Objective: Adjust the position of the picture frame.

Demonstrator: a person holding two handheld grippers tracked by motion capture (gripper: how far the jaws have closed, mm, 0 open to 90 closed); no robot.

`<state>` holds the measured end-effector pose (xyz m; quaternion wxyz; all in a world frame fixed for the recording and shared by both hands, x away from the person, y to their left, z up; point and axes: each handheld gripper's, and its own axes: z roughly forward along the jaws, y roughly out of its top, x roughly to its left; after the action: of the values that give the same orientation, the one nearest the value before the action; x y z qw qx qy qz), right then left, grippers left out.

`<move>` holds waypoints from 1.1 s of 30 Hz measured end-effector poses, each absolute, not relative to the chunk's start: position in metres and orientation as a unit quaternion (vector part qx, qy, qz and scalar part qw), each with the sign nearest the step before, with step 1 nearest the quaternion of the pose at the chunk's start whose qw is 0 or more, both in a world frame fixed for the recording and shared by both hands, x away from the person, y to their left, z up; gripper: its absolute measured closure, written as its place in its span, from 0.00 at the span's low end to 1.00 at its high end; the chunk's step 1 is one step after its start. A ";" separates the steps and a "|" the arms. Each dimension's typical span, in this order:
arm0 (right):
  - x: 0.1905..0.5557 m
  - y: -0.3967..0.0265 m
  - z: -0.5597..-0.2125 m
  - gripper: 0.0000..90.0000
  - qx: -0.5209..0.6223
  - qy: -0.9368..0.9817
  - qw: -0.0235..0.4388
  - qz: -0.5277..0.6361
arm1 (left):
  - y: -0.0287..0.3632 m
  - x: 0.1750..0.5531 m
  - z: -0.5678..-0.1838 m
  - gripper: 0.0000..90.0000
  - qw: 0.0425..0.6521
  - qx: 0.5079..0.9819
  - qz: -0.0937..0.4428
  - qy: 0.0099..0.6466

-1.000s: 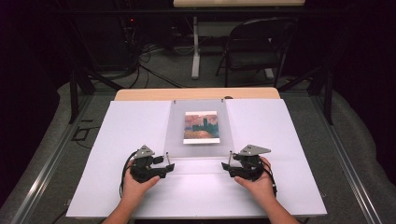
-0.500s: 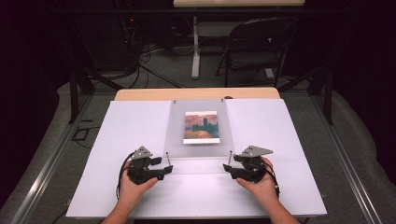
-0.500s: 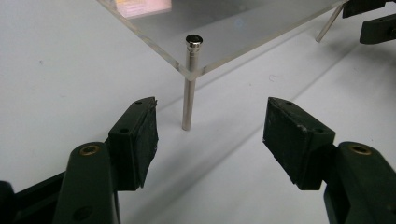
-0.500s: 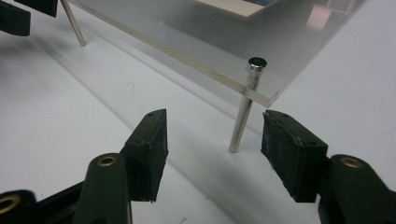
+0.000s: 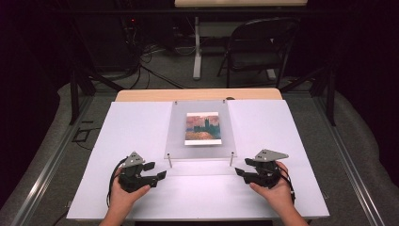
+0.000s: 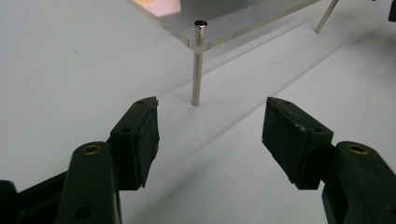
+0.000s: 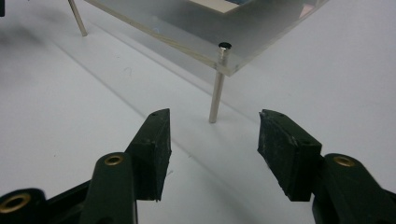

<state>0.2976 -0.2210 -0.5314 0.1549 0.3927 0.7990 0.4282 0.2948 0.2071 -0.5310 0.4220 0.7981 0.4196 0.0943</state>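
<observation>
A clear acrylic panel stands on thin metal posts over the white table, with a small painted picture under or on it. My left gripper rests near the panel's front left post, open and holding nothing. My right gripper rests near the front right post, also open and holding nothing. In each gripper view the post stands just beyond the gap between the jaws, a little off from both.
The white tabletop ends in a wooden strip at the back. A folding chair and cables lie on the floor beyond. Metal rails run along both sides of the table.
Both hands have drawn slightly back toward the table's near edge, away from the panel's front posts. The jaws stay open.
</observation>
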 end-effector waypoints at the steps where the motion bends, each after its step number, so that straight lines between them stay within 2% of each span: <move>1: 0.298 -0.221 -0.531 0.48 0.393 0.799 0.155 0.428 | 0.207 0.295 -0.531 0.40 0.422 0.798 0.094 0.420; 21: 0.294 -0.236 -0.528 0.43 0.405 0.787 0.168 0.434 | 0.222 0.295 -0.526 0.39 0.432 0.780 0.095 0.443; 31: 0.294 -0.241 -0.507 0.42 0.401 0.786 0.179 0.435 | 0.224 0.303 -0.509 0.41 0.427 0.782 0.106 0.442; 33: 0.299 -0.243 -0.503 0.45 0.401 0.787 0.182 0.431 | 0.223 0.308 -0.504 0.41 0.424 0.783 0.107 0.442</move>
<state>0.2988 -0.2429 -0.5035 0.1816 0.4011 0.7875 0.4313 0.3082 0.2233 -0.5044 0.4242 0.7830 0.4422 0.1066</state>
